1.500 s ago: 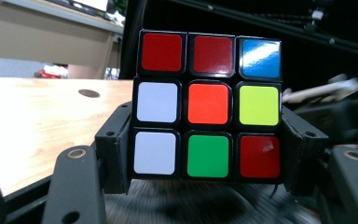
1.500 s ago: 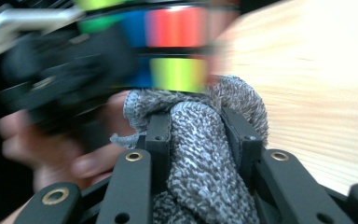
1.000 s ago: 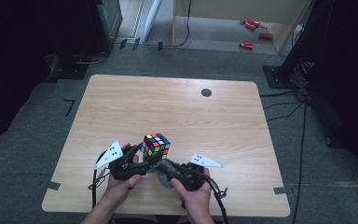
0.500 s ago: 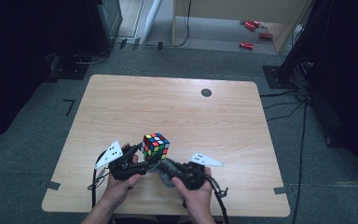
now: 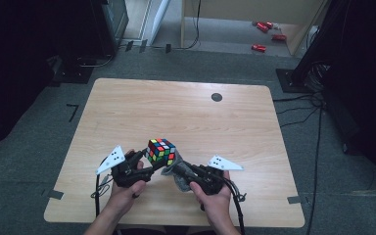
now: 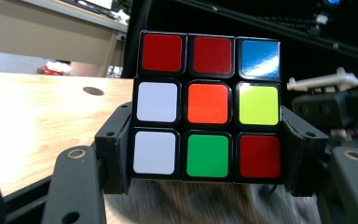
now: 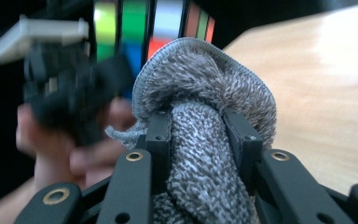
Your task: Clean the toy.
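Near the counter's [image 5: 127, 98] front edge, the left claw [image 6: 205, 154] pinches a cube [image 6: 209, 105] by its lower layer, lifted clear of the pale wood. The right claw [image 7: 200, 140], just beside it, is clamped on a bunched grey cloth [image 7: 205, 93] touching the cube's side. Wiping well likely means a steady cube and light strokes across each face. Glossy square stickers meet nubby, looped fabric.

far half of the wooden table [image 5: 127, 107] wide open, just a small dark disc [image 5: 217, 97] near the back edge, near edge crowded, Rubik's cube [image 5: 161, 151] and bunched grey cloth [image 5: 176, 172] jammed between both grippers
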A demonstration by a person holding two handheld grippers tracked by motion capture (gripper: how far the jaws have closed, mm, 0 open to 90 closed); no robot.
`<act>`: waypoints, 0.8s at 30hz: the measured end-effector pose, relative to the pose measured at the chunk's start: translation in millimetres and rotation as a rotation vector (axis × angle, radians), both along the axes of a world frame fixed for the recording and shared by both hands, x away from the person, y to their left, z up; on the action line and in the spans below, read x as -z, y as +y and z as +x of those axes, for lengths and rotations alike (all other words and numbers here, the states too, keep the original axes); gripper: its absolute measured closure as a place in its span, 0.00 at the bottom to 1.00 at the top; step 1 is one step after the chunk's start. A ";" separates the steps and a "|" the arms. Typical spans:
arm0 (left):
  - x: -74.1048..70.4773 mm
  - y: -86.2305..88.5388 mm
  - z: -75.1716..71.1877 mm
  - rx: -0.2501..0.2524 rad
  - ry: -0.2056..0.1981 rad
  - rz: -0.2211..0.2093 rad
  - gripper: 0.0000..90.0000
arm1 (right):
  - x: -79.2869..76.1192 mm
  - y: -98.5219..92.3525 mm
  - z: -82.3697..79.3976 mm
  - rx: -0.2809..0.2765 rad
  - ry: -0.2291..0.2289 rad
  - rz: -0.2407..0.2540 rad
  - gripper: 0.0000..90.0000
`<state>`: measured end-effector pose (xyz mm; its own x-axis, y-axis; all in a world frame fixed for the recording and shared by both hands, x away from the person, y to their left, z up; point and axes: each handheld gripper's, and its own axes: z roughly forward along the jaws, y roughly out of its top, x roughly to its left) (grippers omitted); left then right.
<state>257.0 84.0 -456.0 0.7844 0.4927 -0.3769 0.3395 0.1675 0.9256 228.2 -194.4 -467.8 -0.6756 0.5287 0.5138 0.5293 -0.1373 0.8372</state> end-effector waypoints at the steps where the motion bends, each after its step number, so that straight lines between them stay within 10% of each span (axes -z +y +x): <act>1: -0.5 3.0 1.0 -0.004 0.001 -0.003 0.38 | 0.4 1.1 1.2 -0.027 0.004 -0.017 0.75; 8: 0.7 1.8 2.5 0.025 0.018 -0.001 0.38 | -21.3 -20.3 1.6 0.056 -0.124 0.035 0.74; 12: 1.1 -0.1 2.6 0.039 0.025 -0.006 0.38 | -25.9 -21.9 1.3 0.011 -0.153 0.019 0.74; 18: 0.7 5.5 5.2 0.023 0.033 -0.015 0.38 | -5.6 3.3 4.3 -0.147 -0.106 -0.179 0.73; 24: 1.0 7.5 6.0 0.010 0.030 0.001 0.38 | 0.6 -12.5 12.5 0.033 -0.111 -0.323 0.71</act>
